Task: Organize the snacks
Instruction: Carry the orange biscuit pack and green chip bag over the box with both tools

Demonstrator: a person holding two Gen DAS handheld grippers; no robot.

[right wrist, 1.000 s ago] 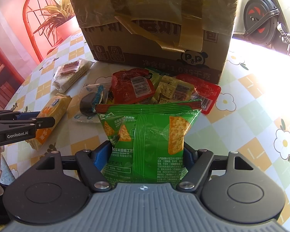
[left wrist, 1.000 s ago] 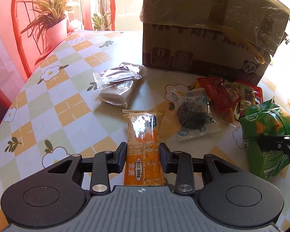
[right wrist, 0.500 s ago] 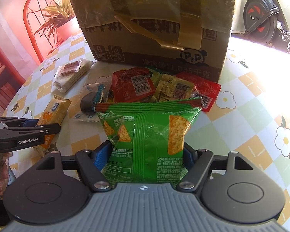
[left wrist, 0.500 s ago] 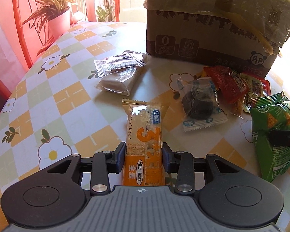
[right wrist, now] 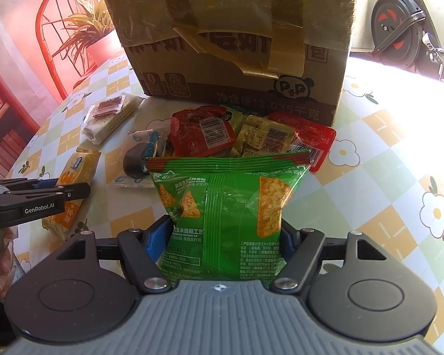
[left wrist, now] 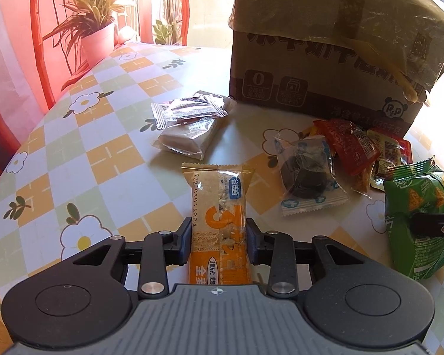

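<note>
My left gripper (left wrist: 219, 233) clamps the stiff orange snack bar (left wrist: 219, 207) mid-length; my right gripper (right wrist: 228, 236) pinches the soft, crushable green chip bag (right wrist: 228, 207) low.

2 grippers (left wrist: 219, 238), 1 cardboard box (left wrist: 325, 68) (taped), 1 green chip bag (right wrist: 228, 216).

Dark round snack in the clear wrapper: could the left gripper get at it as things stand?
Probably not yet. The left gripper is shut on the orange cracker pack, so its jaws are full. The dark round snack lies uncovered on the table, ahead and to its right.
</note>
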